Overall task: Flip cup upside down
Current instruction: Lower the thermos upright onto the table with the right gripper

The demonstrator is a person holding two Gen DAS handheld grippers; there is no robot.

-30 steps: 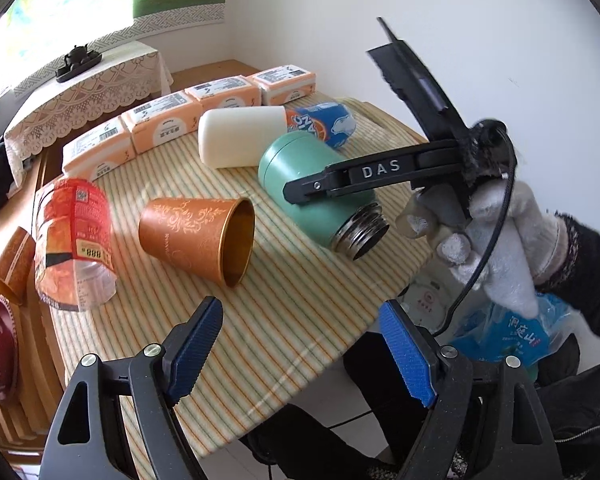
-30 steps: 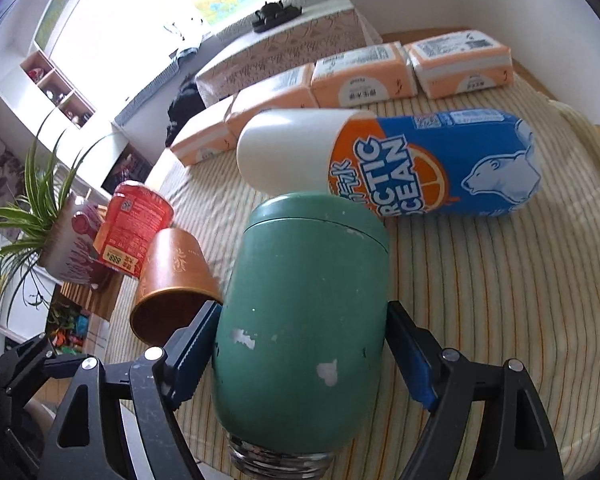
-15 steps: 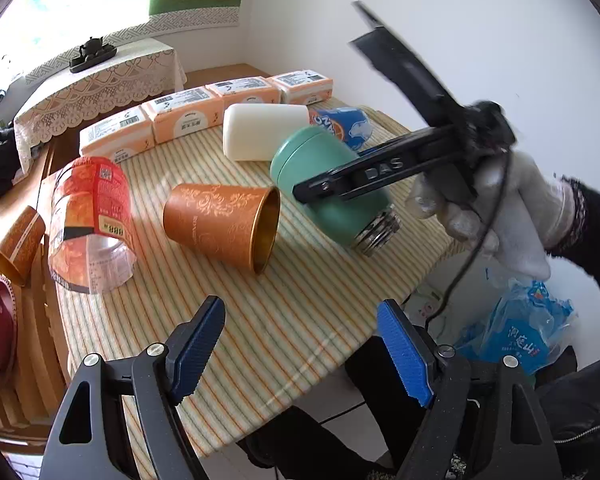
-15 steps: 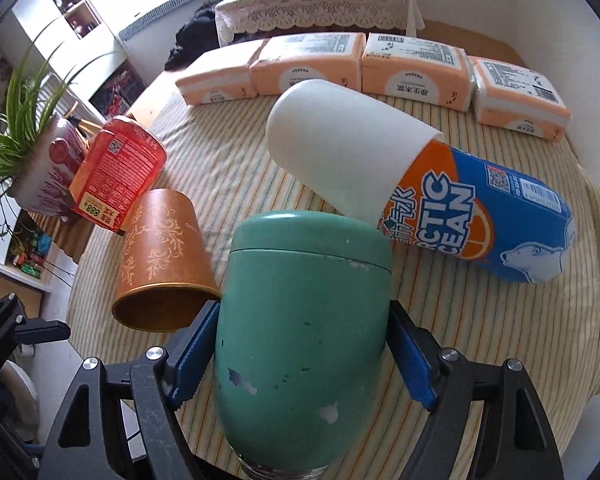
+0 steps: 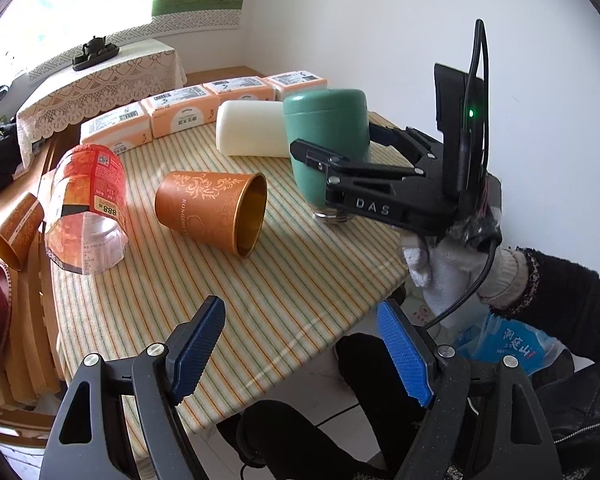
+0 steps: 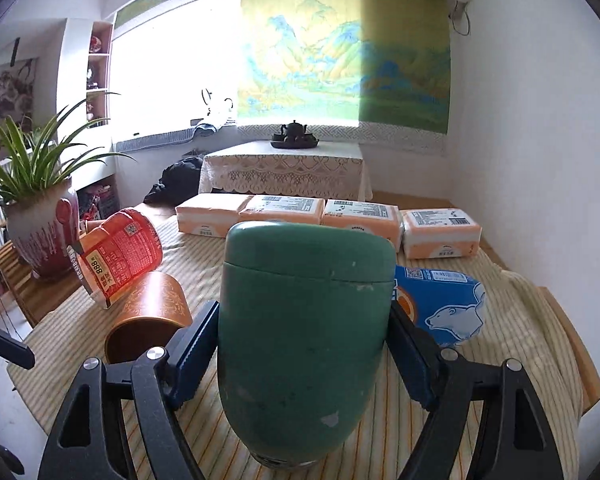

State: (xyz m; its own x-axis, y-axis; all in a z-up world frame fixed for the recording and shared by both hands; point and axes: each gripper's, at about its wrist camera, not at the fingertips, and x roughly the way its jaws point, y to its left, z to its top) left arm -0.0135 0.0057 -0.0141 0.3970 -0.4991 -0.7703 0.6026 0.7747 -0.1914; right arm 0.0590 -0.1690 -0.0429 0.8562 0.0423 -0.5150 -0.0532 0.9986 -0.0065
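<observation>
A green insulated cup (image 5: 326, 142) stands upside down on the striped table (image 5: 300, 280), its steel threaded mouth down at the cloth. My right gripper (image 6: 302, 344) is shut on the green cup (image 6: 304, 336); it also shows in the left wrist view (image 5: 332, 152), held by a white-gloved hand. My left gripper (image 5: 300, 348) is open and empty over the table's near edge, apart from the cup.
An orange paper cup (image 5: 212, 210) lies on its side left of the green cup. A red clear-bottomed tub (image 5: 86, 208), a white and blue bottle (image 5: 250, 134), and tissue packs (image 5: 180, 116) lie farther back. A potted plant (image 6: 40, 216) stands at the left.
The right gripper has turned the green cup from lying on its side to standing mouth down on the table. The left gripper stayed open and pulled back slightly.
</observation>
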